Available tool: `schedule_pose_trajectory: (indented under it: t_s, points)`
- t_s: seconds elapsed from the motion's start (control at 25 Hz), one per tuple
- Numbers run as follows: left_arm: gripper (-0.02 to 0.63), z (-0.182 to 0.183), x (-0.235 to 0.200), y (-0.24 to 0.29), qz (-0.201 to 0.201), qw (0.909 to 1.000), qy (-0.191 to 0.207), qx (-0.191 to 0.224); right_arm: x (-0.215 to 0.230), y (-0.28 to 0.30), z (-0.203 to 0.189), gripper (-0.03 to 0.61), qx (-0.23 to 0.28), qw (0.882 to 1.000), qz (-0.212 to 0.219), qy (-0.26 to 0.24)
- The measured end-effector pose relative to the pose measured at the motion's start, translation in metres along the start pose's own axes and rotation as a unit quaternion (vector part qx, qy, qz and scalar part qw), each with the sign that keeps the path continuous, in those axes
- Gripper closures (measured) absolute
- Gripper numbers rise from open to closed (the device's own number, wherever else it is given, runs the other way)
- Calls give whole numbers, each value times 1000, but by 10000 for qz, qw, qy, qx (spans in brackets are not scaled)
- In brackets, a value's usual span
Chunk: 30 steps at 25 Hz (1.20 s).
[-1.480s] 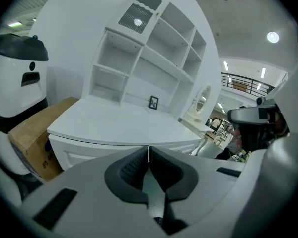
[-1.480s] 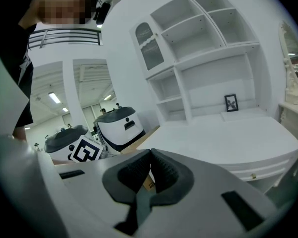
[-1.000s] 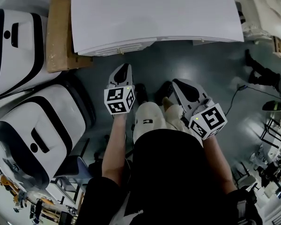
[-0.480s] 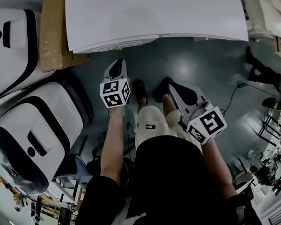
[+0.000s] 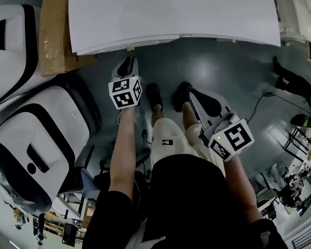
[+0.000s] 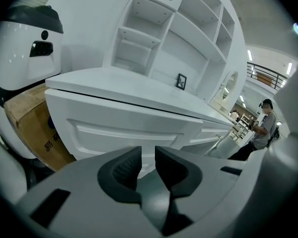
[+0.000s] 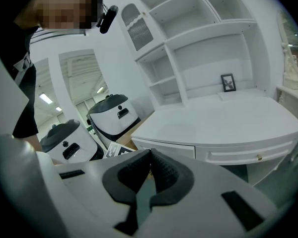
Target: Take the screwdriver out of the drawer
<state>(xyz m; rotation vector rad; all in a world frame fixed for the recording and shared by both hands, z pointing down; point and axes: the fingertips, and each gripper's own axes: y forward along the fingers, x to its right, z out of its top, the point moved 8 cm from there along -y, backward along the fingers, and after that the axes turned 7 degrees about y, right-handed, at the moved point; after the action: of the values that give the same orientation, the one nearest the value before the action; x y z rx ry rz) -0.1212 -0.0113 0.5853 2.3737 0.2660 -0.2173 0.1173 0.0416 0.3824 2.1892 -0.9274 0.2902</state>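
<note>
No screwdriver shows in any view. The white desk (image 5: 171,14) has its drawers closed; one panelled drawer front (image 6: 129,133) fills the left gripper view. My left gripper (image 5: 127,62) points down at the desk's front edge. Its jaws (image 6: 148,158) have just been opening and stand apart by a narrow gap with nothing between them. My right gripper (image 5: 191,92) hangs lower, over the person's right knee, away from the desk. In the right gripper view its pads (image 7: 149,161) meet, shut on nothing. A drawer with a small knob (image 7: 260,157) lies beyond them.
Two white-and-black rounded machines (image 5: 36,139) and a cardboard box (image 5: 54,30) stand left of the desk. A shelf hutch (image 6: 159,38) with a small picture frame (image 6: 181,81) sits on the desk. A person (image 6: 265,128) stands far right. A cable (image 5: 259,105) lies on the floor.
My left gripper has moved forward and lower, closer to the desk's front edge. The right gripper has sunk slightly. The view has shifted, so the desk shows a little lower.
</note>
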Motion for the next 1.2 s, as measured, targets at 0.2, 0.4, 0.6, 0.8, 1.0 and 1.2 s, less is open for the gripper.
schedule_pose_trajectory:
  t_s: [0.2, 0.4, 0.6, 0.8, 1.0, 1.2]
  points:
    - [500, -6, -12, 20, 205, 9997, 116, -93, 7, 7, -3, 560, -30, 10000, -49, 53]
    - [469, -15, -21, 42, 365, 9989, 106, -276, 11, 9, -10, 560, -110, 9999, -22, 127]
    - [468, -23, -26, 62, 371, 9987, 116, -320, 17, 10, -15, 560, -128, 9996, -82, 229]
    - [468, -26, -30, 72, 472, 9977, 146, -471, 22, 7, -20, 560, -105, 9992, -188, 340]
    - [469, -25, -32, 77, 622, 9966, 68, -538, 27, 2, -27, 561, -114, 9986, -253, 440]
    - [511, -23, -32, 80, 639, 9965, 90, -540, 30, 1, -27, 560, -92, 9982, -295, 507]
